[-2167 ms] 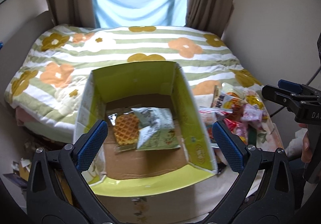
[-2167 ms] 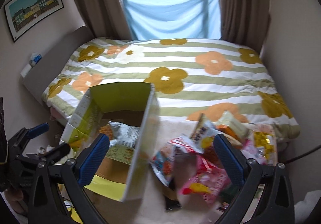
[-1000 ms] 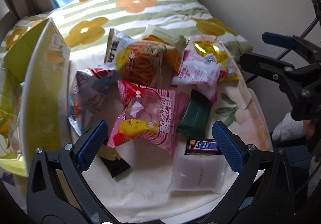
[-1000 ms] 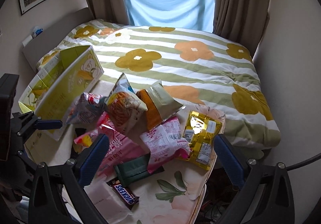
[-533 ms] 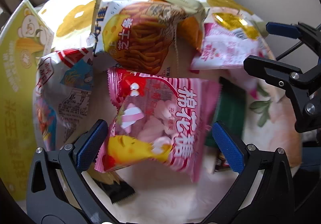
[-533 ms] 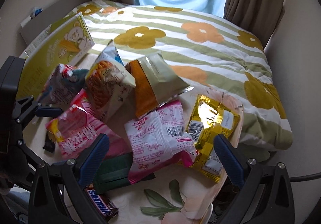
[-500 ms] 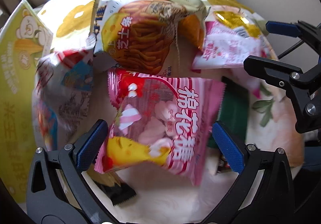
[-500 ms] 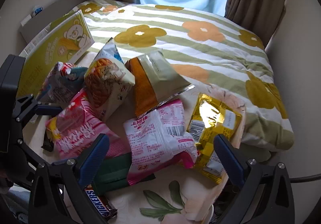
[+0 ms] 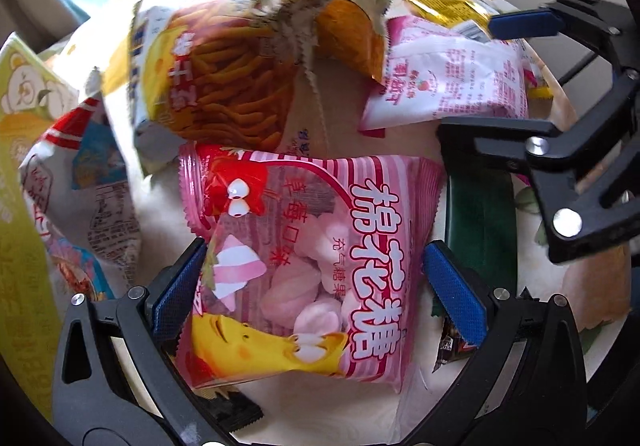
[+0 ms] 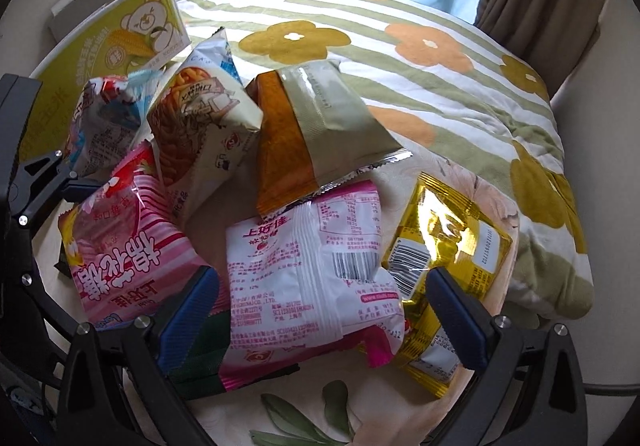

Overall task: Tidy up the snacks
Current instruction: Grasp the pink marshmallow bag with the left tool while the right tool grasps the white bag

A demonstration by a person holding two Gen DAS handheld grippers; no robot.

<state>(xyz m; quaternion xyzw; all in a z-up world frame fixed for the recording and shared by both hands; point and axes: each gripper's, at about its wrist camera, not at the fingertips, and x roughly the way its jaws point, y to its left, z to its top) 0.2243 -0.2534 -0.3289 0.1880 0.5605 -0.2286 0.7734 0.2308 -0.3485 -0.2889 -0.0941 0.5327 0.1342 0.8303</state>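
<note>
Here, the left gripper (image 9: 314, 282) hangs low over a heap of snack packets on a floral tabletop, its blue-padded jaws spread wide to either side of a pink striped marshmallow bag (image 9: 308, 258). The pads flank the bag's lower half; whether they touch it cannot be told. The bag lies flat, printed face up, its top edge tucked under a bag of orange corn sticks (image 9: 224, 86). A dark green packet (image 9: 480, 230) lies just beside its right edge.

The right gripper (image 10: 320, 314) is likewise spread wide, poised over a white and pink packet (image 10: 308, 278), with a gold foil packet (image 10: 444, 246) just beside it. The yellow-green cardboard box (image 10: 120, 34) stands at the far left of the heap.

To grasp well, the left jaws should probably close across the bag's sides, pinching film rather than air, then lift gently toward the box so the overlapping corn-stick bag slides off rather than being dragged along.
</note>
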